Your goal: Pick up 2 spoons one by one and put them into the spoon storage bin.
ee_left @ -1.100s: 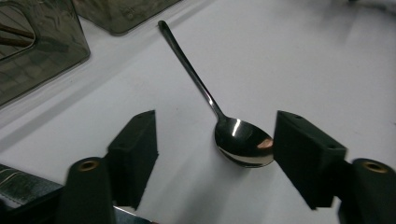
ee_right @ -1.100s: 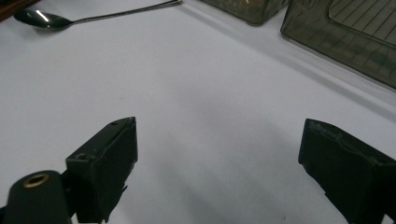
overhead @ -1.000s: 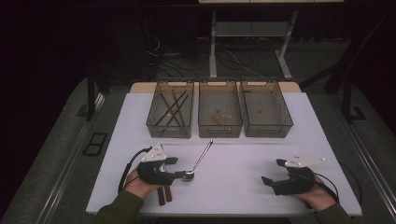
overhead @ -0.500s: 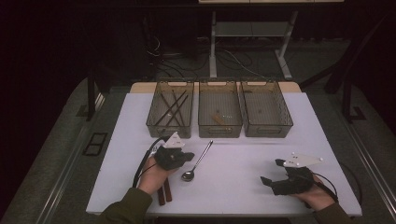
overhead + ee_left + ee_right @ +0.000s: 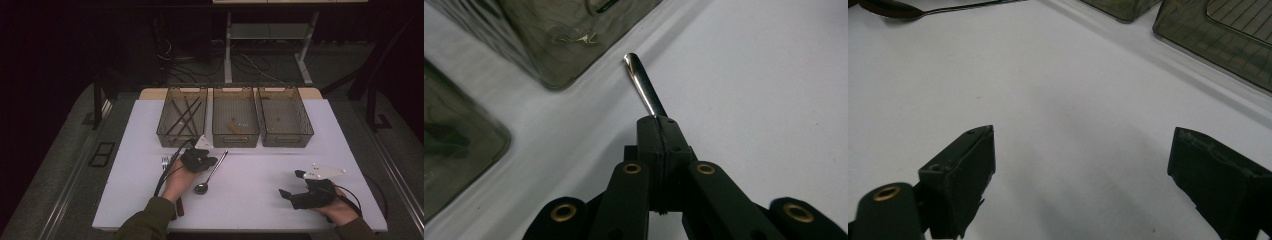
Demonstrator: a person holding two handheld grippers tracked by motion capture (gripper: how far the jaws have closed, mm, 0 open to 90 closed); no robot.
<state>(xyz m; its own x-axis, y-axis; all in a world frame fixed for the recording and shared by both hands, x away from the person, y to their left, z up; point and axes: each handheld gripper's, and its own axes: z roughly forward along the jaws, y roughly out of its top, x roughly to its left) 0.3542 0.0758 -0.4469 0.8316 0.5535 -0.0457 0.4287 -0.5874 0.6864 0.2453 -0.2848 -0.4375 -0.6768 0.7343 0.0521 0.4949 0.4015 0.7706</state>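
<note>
A metal spoon [image 5: 210, 175] lies on the white table [image 5: 260, 165], its bowl toward the person and its handle pointing at the bins. My left gripper [image 5: 204, 161] is shut on the handle. In the left gripper view the jaws meet on the shiny handle [image 5: 644, 85], which sticks out past my left gripper [image 5: 659, 125] toward a bin corner. My right gripper [image 5: 290, 185] rests at the front right with its jaws wide apart. In its own view my right gripper [image 5: 1083, 165] has only bare table between its jaws, and the spoon [image 5: 923, 12] lies far off.
Three clear bins stand in a row at the back: the left bin [image 5: 165, 131] holds dark sticks, the middle bin [image 5: 235, 137] a small brown piece, the right bin [image 5: 286, 137] little. A fork [image 5: 164, 161] and a brown-handled utensil [image 5: 179, 206] lie by the left forearm.
The left hand moved forward and to the right, from the front left to the spoon's handle, and its jaws closed on the handle. The right hand stayed where it was.
</note>
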